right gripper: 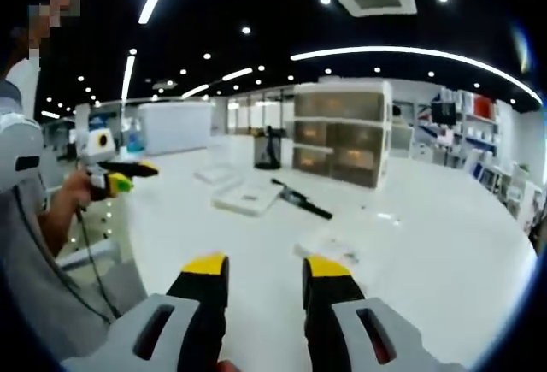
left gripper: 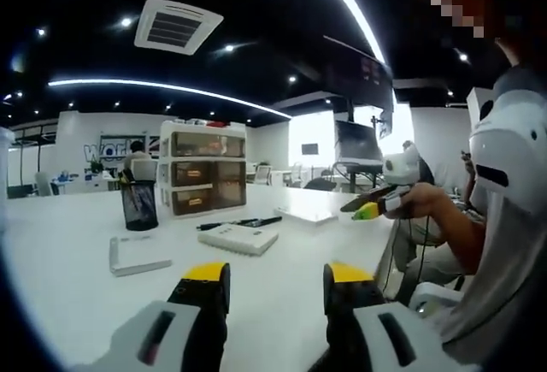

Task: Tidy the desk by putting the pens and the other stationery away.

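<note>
Both grippers, left (left gripper: 275, 285) and right (right gripper: 265, 280), hover wide apart, holding nothing, low over the desk (left gripper: 282, 304). Pens (left gripper: 241, 223) lie untouched by the notebook (left gripper: 238, 239), before the drawers (left gripper: 202, 171). Step: approach. Next you reach forward and close on one pen.

White desk (left gripper: 282, 304), black pens (left gripper: 239, 223) (yellow-tipped black jaws), white notebook (left gripper: 238, 239)

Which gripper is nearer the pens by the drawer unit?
Neither clearly. Left gripper and right gripper both hang open at the desk's near edge, short of the pens.
</note>
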Tool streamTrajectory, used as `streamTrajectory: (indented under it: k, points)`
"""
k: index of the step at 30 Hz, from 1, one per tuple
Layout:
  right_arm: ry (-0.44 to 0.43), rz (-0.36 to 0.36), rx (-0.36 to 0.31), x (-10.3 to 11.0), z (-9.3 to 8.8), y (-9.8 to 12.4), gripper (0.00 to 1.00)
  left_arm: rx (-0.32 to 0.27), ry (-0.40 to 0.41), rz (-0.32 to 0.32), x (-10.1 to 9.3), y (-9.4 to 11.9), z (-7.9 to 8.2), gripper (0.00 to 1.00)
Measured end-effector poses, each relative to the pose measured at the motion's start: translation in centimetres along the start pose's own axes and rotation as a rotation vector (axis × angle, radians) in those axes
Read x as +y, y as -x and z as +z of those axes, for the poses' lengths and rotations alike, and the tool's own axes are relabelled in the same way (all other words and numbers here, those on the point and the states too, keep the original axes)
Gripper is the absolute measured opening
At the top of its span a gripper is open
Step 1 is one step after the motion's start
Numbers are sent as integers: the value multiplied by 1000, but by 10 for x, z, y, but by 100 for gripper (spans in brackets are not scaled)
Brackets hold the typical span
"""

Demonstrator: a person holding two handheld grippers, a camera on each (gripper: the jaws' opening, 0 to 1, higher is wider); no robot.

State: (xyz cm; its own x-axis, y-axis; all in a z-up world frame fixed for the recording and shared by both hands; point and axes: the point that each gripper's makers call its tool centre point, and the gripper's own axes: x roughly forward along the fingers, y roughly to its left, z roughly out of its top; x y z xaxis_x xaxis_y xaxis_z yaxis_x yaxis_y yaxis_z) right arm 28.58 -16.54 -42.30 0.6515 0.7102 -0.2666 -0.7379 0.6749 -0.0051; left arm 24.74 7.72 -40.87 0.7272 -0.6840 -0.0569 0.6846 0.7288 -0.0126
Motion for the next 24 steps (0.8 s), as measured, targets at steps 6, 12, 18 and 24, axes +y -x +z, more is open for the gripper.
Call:
streamTrajectory:
  k: [6,12,18,24]
  points:
    - [79,10,53,2,5,0,34,8,-10,5,2,2,-3,44]
    - [168,52,128,6,7,-9,35,2,-2,30,7,7,-4,44]
    - [261,109,165,19,21,-20,39,-25,-5,49,12,12,1,43]
    - [290,150,185,23,29,-33,40,-22,8,55,13,12,-3,44]
